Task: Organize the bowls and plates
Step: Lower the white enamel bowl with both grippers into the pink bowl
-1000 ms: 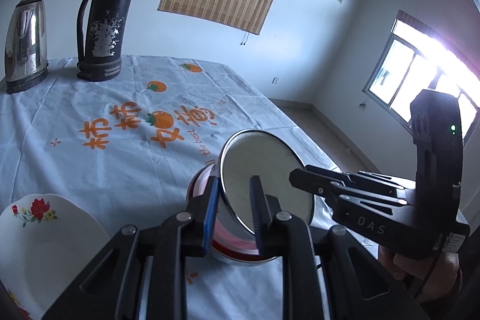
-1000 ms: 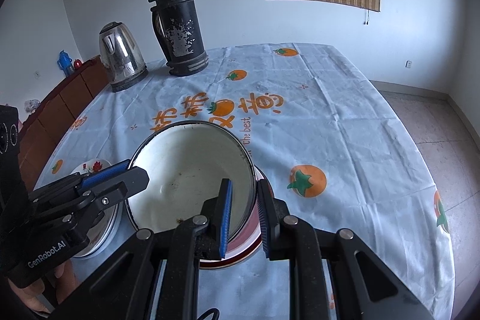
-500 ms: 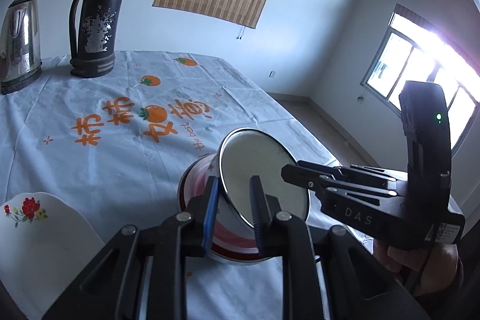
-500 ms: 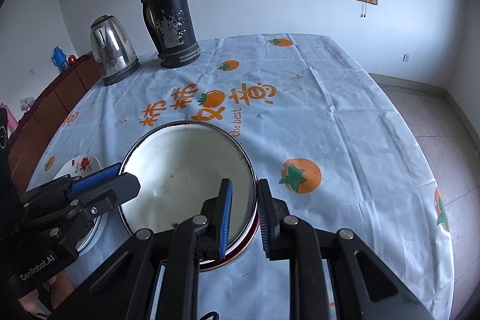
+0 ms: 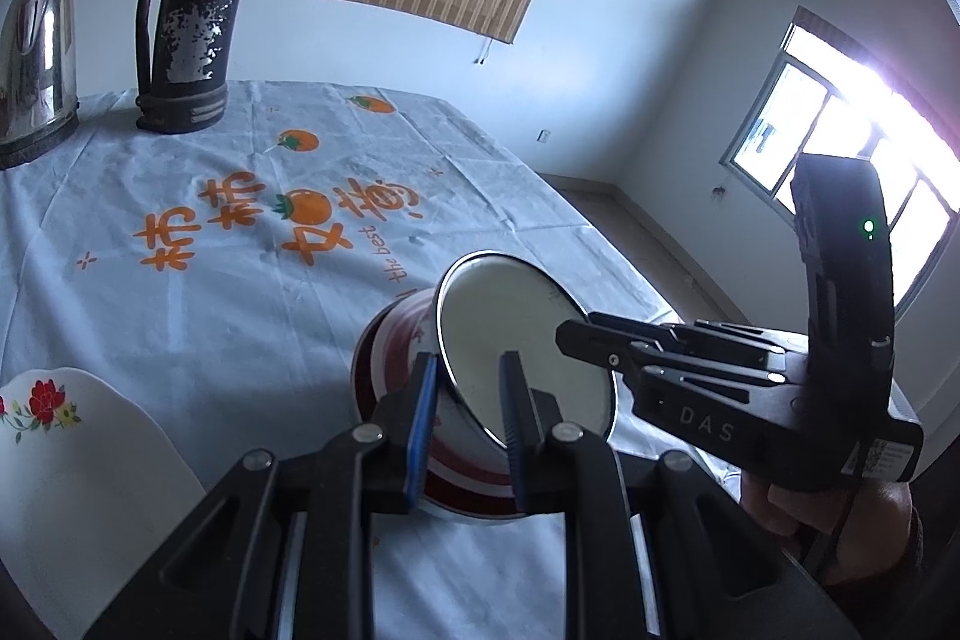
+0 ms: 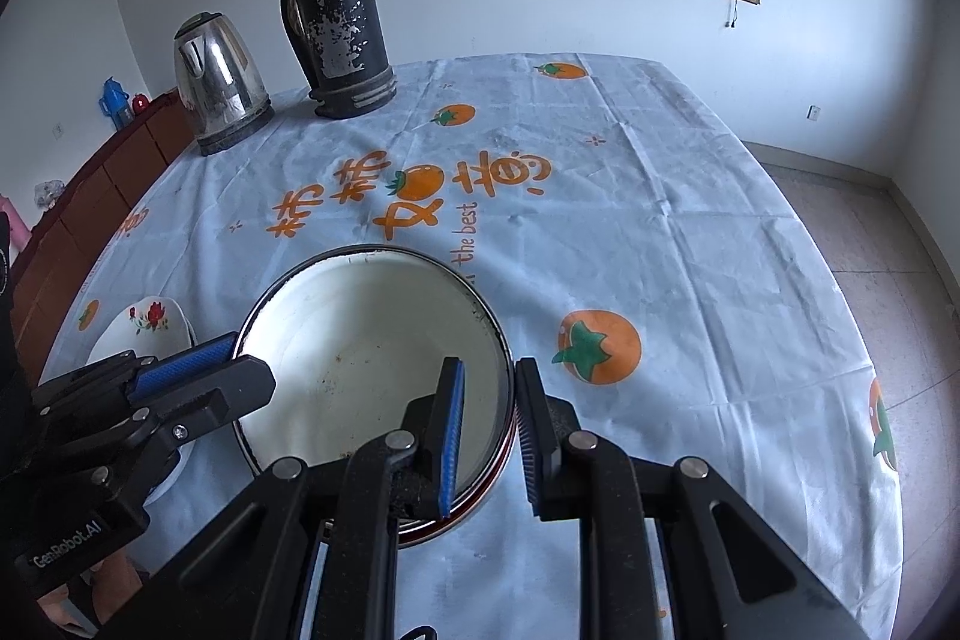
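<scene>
- While both grippers are closing on opposite rims of the white enamel bowl (image 6: 372, 352), the bowl is sitting nested in the red-banded bowl (image 5: 396, 358) below it, on the tablecloth (image 6: 660, 232) near the front edge of the table.
- Progress, as judged: the nesting of the two bowls is appearing largely done; the flowered plate (image 6: 147, 322) is lying apart to the left and is appearing not yet gathered with anything.
- The left gripper (image 5: 462, 418) is grasping the white enamel bowl at its near-left rim, one blue pad outside the wall and one inside, jaws drawn narrow.
- The right gripper (image 6: 489, 430) is straddling the right rim of the same bowl, one finger inside and one outside; whether the pads are pressing the rim I cannot tell for certain, though the gap is narrow.
- Both tools are pointing forward and slightly down across the table; in the left view the bowl is reading as tilted toward the right.
- The thermos (image 6: 333, 10) and kettle (image 6: 219, 85) are standing at the far end, well clear of the work.
</scene>
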`<move>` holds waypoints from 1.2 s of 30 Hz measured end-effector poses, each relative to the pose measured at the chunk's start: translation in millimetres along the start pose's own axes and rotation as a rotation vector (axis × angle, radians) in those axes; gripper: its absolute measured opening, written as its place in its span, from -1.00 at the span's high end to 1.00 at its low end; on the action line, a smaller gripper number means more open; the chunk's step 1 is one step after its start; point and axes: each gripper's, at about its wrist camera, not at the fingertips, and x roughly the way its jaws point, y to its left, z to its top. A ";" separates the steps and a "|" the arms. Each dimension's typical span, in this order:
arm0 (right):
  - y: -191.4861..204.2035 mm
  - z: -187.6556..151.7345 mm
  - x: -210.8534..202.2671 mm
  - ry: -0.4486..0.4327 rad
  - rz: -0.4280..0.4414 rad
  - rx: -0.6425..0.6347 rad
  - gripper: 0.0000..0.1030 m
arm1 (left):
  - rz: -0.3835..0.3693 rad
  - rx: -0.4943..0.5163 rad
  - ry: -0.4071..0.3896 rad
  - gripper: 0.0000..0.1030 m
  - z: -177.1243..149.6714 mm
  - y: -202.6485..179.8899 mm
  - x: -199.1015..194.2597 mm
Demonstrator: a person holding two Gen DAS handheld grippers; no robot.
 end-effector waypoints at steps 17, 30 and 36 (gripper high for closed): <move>-1.2 -2.2 9.3 0.024 0.001 -0.004 0.63 | -0.013 -0.031 0.033 0.67 -3.4 7.4 8.1; 1.8 -6.3 6.8 0.005 0.015 -0.009 0.63 | -0.005 -0.051 0.040 0.67 -3.3 14.4 10.1; 1.9 -6.2 6.4 0.004 0.018 -0.005 0.63 | -0.007 -0.055 0.041 0.67 -3.1 16.1 10.9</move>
